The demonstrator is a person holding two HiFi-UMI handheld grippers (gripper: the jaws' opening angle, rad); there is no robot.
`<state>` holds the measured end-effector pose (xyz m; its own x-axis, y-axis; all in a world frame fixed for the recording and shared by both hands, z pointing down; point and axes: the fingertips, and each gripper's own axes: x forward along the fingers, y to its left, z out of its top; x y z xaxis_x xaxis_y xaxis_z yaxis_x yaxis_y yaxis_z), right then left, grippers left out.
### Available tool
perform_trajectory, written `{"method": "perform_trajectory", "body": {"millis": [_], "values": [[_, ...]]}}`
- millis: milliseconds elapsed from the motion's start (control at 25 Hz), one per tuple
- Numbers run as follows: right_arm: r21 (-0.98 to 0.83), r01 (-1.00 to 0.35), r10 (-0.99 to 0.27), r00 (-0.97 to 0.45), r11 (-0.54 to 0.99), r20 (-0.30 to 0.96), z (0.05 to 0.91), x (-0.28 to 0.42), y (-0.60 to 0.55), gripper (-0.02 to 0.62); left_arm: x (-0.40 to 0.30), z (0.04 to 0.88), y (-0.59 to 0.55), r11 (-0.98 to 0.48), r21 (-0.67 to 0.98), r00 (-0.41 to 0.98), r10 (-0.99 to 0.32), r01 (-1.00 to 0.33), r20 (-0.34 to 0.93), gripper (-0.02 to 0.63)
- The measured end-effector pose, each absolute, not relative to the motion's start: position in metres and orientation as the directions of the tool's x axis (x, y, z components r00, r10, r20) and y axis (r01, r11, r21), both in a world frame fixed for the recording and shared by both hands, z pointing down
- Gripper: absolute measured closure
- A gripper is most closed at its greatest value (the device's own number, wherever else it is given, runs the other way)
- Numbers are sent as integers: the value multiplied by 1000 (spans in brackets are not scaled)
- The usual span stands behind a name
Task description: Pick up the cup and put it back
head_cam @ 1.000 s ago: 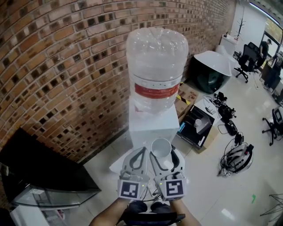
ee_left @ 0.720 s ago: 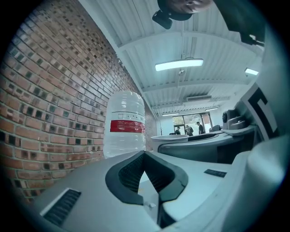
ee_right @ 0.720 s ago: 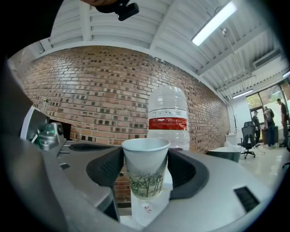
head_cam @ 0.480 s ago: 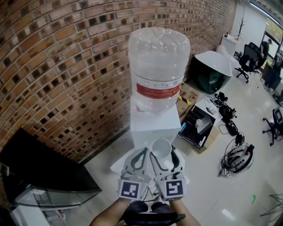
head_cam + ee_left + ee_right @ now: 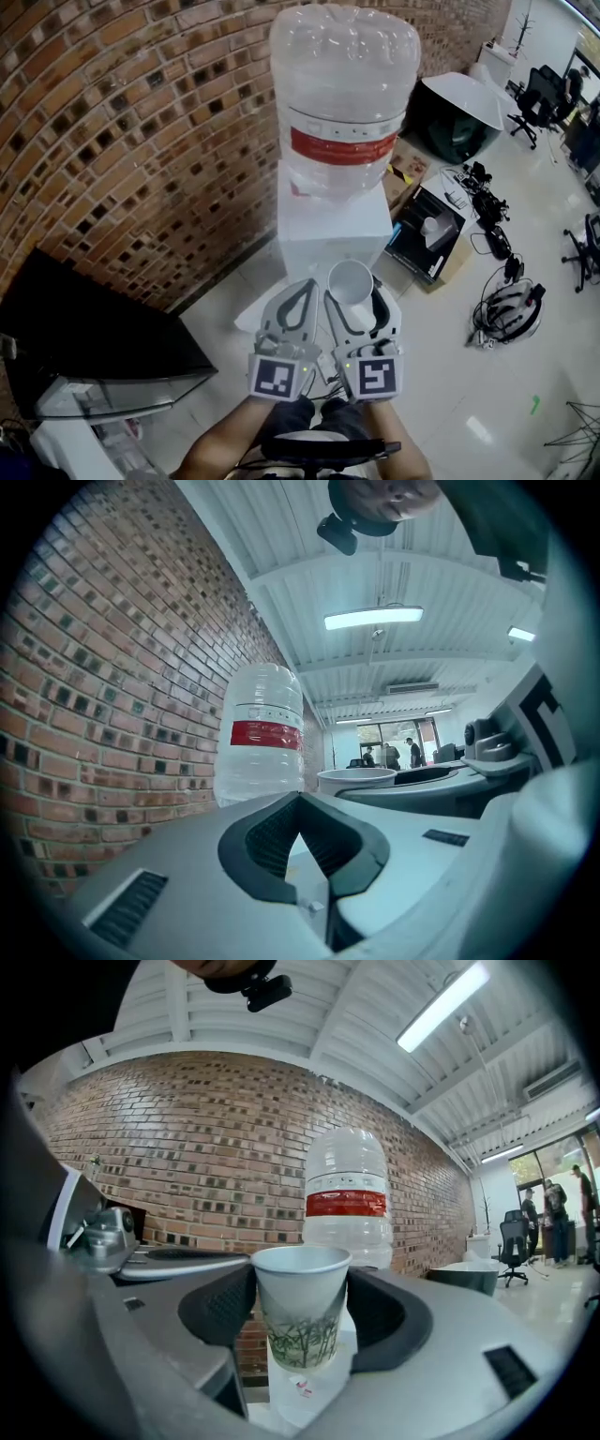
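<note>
The cup [image 5: 301, 1297] is a white paper one with a green bamboo print round its lower half. It stands upright, mouth open to the top, and from above I see only its plain white inside. It sits between the jaws of my right gripper [image 5: 354, 302], a pad pressed on each side, its rim just above them.

At lower centre, the left gripper [image 5: 301, 284] and right gripper [image 5: 353, 292] are showing pale grey shells, black pads and black-and-white marker cubes [image 5: 275, 377].
</note>
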<state>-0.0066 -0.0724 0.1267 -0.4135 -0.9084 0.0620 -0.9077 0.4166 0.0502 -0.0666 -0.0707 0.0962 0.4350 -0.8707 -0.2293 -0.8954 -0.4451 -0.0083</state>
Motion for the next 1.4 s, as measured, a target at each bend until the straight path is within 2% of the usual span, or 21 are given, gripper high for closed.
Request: {"method": "perform_trajectory", "body": {"millis": [240, 640, 880, 1400], "values": [[33, -880, -878, -470, 474, 86, 160, -3, -79, 282, -60, 130, -75, -400, 18, 392, -905, -916, -165, 606], [40, -829, -827, -550, 557, 115, 215, 23, -82, 282, -34, 179, -77, -316, 7, 311, -935, -949, -169, 606], [43, -824, -822, -558, 565, 110, 288, 22, -90, 281, -30, 248, -86, -315, 1, 311, -937, -949, -158, 606], [18, -888, -885, -455, 459, 104, 510, 10, -107, 281, -45, 456, -106, -354, 26, 346, -924, -935, -166, 606]]}}
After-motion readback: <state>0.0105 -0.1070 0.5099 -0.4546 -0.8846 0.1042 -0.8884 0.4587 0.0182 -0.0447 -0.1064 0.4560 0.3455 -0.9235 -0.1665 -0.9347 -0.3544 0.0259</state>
